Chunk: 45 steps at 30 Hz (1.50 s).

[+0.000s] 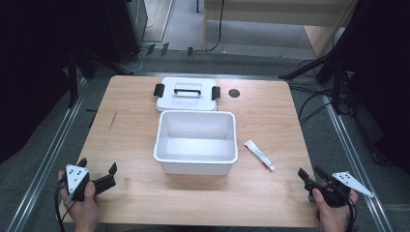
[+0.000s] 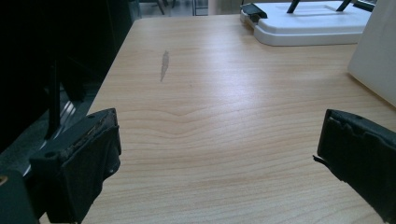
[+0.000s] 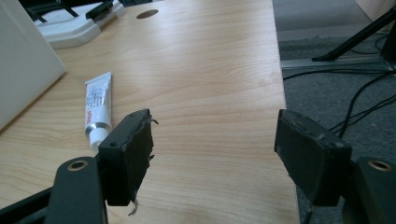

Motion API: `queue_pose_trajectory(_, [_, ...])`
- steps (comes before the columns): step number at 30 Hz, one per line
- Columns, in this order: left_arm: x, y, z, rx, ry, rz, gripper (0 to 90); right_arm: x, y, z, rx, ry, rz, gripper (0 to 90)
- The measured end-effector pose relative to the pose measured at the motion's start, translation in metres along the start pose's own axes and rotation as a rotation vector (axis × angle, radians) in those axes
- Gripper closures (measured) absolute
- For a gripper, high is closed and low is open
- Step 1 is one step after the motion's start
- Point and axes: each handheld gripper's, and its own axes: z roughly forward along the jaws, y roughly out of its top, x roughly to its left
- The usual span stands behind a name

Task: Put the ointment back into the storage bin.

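Both grippers parked empty at the near edge, tube nearest our right one.

Our right gripper (image 1: 309, 177) has jaws wide, the left gripper (image 1: 99, 170) too; the white tube (image 1: 259, 155) lies at 11 o'clock from the right fingers, long axis diagonal, cap toward us. Farther: smooth white plastic box (image 1: 195, 162), then its flat lid (image 1: 186, 102).

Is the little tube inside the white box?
No, the tube lies on the table beside the white box, which looks empty.
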Motion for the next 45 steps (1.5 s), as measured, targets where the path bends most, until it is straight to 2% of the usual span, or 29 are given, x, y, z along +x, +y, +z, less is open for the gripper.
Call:
queue_pose_trajectory(5, [0.000, 0.000, 0.000, -0.002, 0.000, -0.003, 0.3, 0.007, 0.004, 0.004, 0.048, -0.013, -0.044, 31.1])
queue_pose_trajectory(6, [0.000, 0.000, 0.000, -0.003, 0.000, 0.000, 0.3, 0.013, 0.009, 0.006, 0.081, -0.022, -0.078, 32.3])
queue_pose_trajectory(7, [-0.001, 0.000, 0.000, -0.003, 0.002, 0.002, 0.3, 0.017, 0.011, 0.007, 0.091, -0.021, -0.097, 32.5])
queue_pose_trajectory(11, [-0.001, 0.000, 0.000, -0.002, 0.004, 0.007, 0.3, 0.027, 0.020, 0.010, 0.128, -0.020, -0.126, 33.3])
queue_pose_trajectory(12, [-0.001, 0.000, 0.000, -0.002, 0.005, 0.007, 0.3, 0.034, 0.026, 0.012, 0.162, -0.024, -0.158, 34.6])
queue_pose_trajectory(15, [-0.001, 0.000, 0.000, -0.003, 0.005, 0.008, 0.3, 0.042, 0.033, 0.017, 0.215, -0.045, -0.218, 34.9])
queue_pose_trajectory(18, [-0.001, 0.000, 0.000, -0.002, 0.004, 0.008, 0.3, 0.051, 0.042, 0.022, 0.268, -0.047, -0.258, 34.8])
queue_pose_trajectory(19, [-0.001, 0.000, 0.000, -0.002, 0.004, 0.008, 0.3, 0.051, 0.042, 0.022, 0.268, -0.047, -0.258, 34.8])
queue_pose_trajectory(20, [-0.001, 0.000, 0.000, -0.001, 0.004, 0.009, 0.3, 0.057, 0.048, 0.026, 0.314, -0.049, -0.292, 34.5])
queue_pose_trajectory(26, [-0.001, 0.000, 0.000, 0.000, 0.005, 0.013, 0.3, 0.069, 0.062, 0.041, 0.490, -0.044, -0.373, 35.2])
queue_pose_trajectory(32, [-0.002, 0.000, 0.000, 0.004, 0.005, 0.017, 0.3, 0.076, 0.082, 0.056, 0.670, -0.044, -0.404, 36.9])
queue_pose_trajectory(36, [-0.002, 0.000, 0.000, 0.005, 0.004, 0.019, 0.3, 0.080, 0.097, 0.068, 0.791, -0.062, -0.426, 38.1])
queue_pose_trajectory(39, [-0.002, 0.000, 0.000, 0.006, 0.004, 0.019, 0.3, 0.082, 0.107, 0.076, 0.859, -0.053, -0.410, 39.0])
queue_pose_trajectory(42, [-0.002, 0.000, 0.000, 0.007, 0.003, 0.019, 0.3, 0.085, 0.113, 0.086, 0.949, -0.051, -0.421, 37.9])
queue_pose_trajectory(43, [-0.002, 0.000, 0.000, 0.007, 0.003, 0.019, 0.3, 0.085, 0.113, 0.086, 0.949, -0.051, -0.421, 37.9])
queue_pose_trajectory(44, [-0.002, 0.000, 0.000, 0.007, 0.003, 0.021, 0.3, 0.088, 0.115, 0.093, 1.009, -0.040, -0.436, 36.9])
queue_pose_trajectory(45, [-0.002, 0.000, 0.000, 0.007, 0.003, 0.024, 0.3, 0.090, 0.115, 0.096, 1.025, -0.044, -0.440, 36.9])
